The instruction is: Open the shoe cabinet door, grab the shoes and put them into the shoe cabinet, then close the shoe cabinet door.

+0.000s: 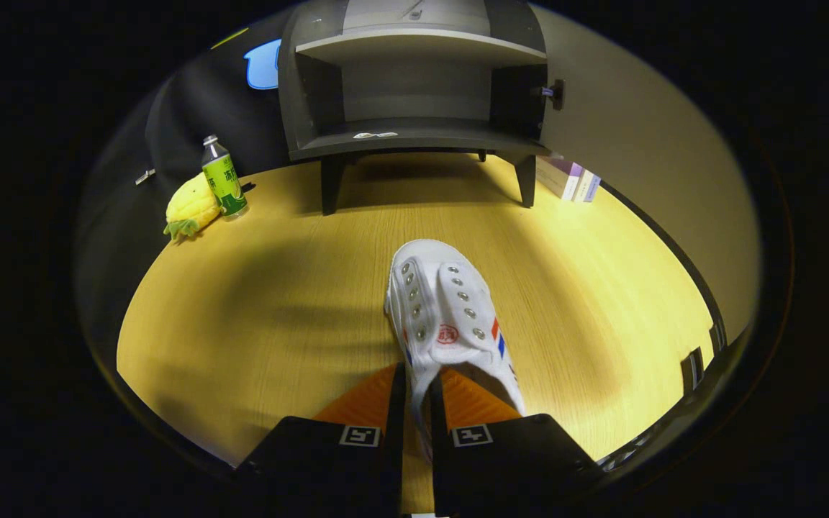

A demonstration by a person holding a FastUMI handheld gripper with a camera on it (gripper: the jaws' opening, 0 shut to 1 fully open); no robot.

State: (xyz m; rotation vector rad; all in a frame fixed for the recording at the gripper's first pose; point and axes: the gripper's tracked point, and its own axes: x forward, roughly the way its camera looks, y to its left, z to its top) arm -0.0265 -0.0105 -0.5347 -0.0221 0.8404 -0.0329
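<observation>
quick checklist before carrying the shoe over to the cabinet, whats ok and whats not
1. Tool shut on the white shoe's edge: ok.
2. Shoe lifted off the table: cannot tell.
3. Shoe cabinet door open: ok.
4. Lower shelf free for the shoe: ok, apart from a small white item.
5. Path to cabinet clear: ok; green bottle and pineapple toy sit off to the side.

gripper [416, 385] fingers (orange) pinched together

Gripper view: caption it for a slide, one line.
Tongs shut on the heel wall of a white canvas shoe on the yellow wooden tabletop, facing the open grey shoe cabinet.
</observation>
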